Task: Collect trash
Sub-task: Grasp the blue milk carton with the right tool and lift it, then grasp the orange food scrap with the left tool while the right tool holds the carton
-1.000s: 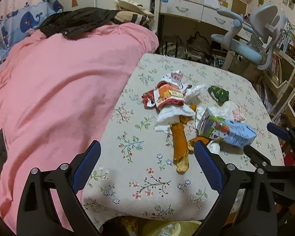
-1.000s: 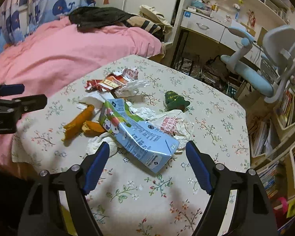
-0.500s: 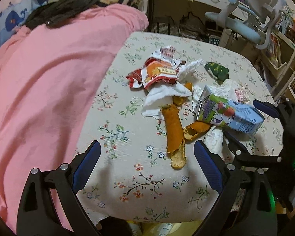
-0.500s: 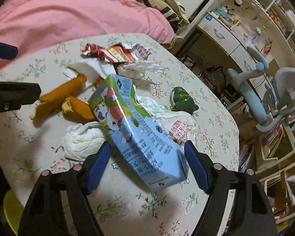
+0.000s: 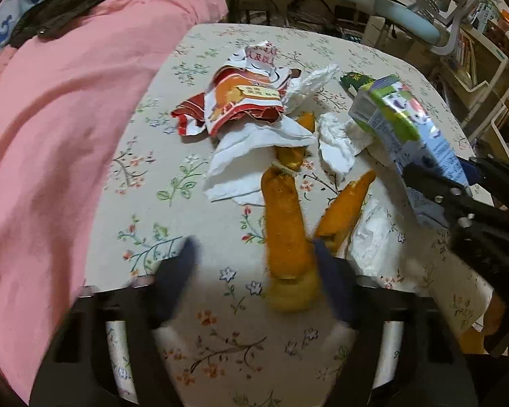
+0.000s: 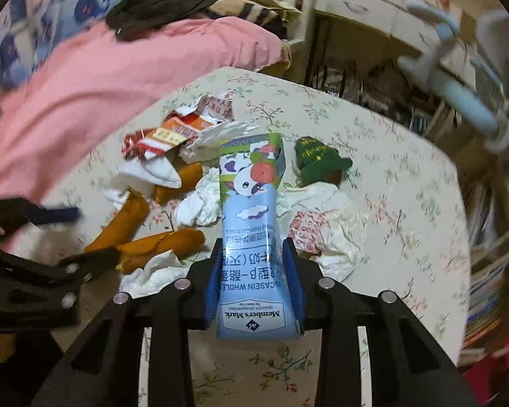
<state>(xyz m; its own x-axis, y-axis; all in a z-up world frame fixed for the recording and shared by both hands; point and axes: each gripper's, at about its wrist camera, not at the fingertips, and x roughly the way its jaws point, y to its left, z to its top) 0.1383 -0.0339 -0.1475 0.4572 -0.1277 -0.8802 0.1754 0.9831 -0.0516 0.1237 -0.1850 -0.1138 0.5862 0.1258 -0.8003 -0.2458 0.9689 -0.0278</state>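
My right gripper is shut on the blue and green milk carton, which is lifted off the floral table; the carton also shows in the left wrist view. My left gripper is open low over the table, its right finger beside the near end of a long orange peel. A second orange peel, a red snack wrapper, white tissues and a green wrapper lie on the table.
A bed with a pink blanket borders the table on the left. A light blue desk chair, a desk and bookshelves stand behind and to the right. A crumpled white printed bag lies right of the carton.
My right gripper closed on the milk carton and raised it. My left gripper moved forward and down to the long orange peel, its jaws narrower than before.
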